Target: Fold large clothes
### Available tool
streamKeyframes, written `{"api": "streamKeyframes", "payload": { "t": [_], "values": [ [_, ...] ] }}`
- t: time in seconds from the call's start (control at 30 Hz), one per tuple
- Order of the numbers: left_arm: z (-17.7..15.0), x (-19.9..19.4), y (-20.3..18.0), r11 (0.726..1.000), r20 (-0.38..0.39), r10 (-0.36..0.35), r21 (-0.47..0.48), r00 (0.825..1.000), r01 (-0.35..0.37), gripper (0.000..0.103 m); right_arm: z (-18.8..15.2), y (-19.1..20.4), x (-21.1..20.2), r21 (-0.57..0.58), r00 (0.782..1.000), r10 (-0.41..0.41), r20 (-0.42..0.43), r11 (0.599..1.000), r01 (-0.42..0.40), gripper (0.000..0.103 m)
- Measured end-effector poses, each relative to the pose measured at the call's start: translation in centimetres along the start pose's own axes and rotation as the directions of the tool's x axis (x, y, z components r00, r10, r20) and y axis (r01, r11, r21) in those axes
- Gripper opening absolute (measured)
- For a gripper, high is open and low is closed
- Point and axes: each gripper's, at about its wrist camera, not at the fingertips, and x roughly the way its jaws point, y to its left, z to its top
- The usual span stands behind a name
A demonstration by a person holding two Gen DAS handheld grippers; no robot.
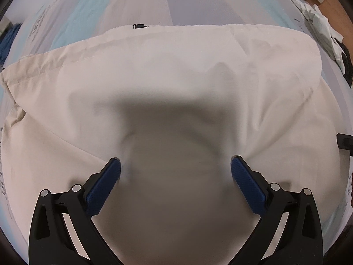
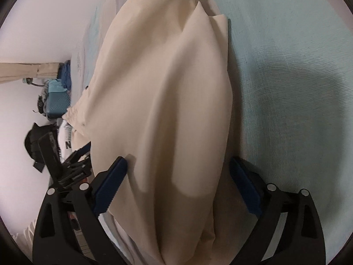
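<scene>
A large beige garment (image 1: 154, 77) lies spread on a striped teal and grey bedsheet (image 1: 141, 0), its stitched hem along the far edge. My left gripper (image 1: 175, 164) hangs open just above the cloth and points almost straight down; nothing sits between its blue pads (image 1: 103, 190), and its shadow falls on the fabric. In the right wrist view the same beige garment (image 2: 163, 92) runs as a long folded bulge between the wide-apart fingers of my right gripper (image 2: 177, 165). That gripper is open. Its left pad (image 2: 110, 187) is beside the cloth edge and its right pad (image 2: 245, 187) is partly hidden behind the fabric.
White and black items (image 1: 326, 33) lie at the bed's far right, by a wooden floor (image 1: 331, 4). Blue cloth (image 1: 8, 37) sits at the far left. In the right wrist view a teal case (image 2: 57, 101), printed white fabric (image 2: 66, 137) and black gear (image 2: 50, 152) crowd the left.
</scene>
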Motion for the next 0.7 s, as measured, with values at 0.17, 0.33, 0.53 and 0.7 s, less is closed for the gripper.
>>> {"api": "streamKeyframes", "payload": {
  "t": [0.17, 0.33, 0.53, 0.7],
  "values": [
    [0.3, 0.5, -0.4, 1.000, 0.000, 0.004, -0.002, 1.000, -0.004, 0.098, 0.0, 1.4, -0.4, -0.053, 0.998, 0.065, 0.002, 0.997, -0.064, 0.078],
    [0.9, 0.7, -0.6, 1.000, -0.007, 0.007, -0.004, 1.000, -0.007, 0.098, 0.2, 2.2, -0.2, -0.065, 0.997, 0.072, 0.000, 0.995, -0.072, 0.076],
    [1.5, 0.6, -0.2, 1.000, -0.016, 0.014, -0.008, 1.000, -0.014, 0.098, 0.0, 3.2, -2.1, -0.105, 0.993, 0.114, 0.008, 0.988, -0.113, 0.075],
    [1.9, 0.8, -0.3, 1.000, -0.020, 0.010, 0.002, 1.000, -0.010, 0.098, 1.3, 0.6, 1.0, -0.066, 0.995, 0.054, -0.078, 0.996, -0.060, 0.076]
  ]
}}
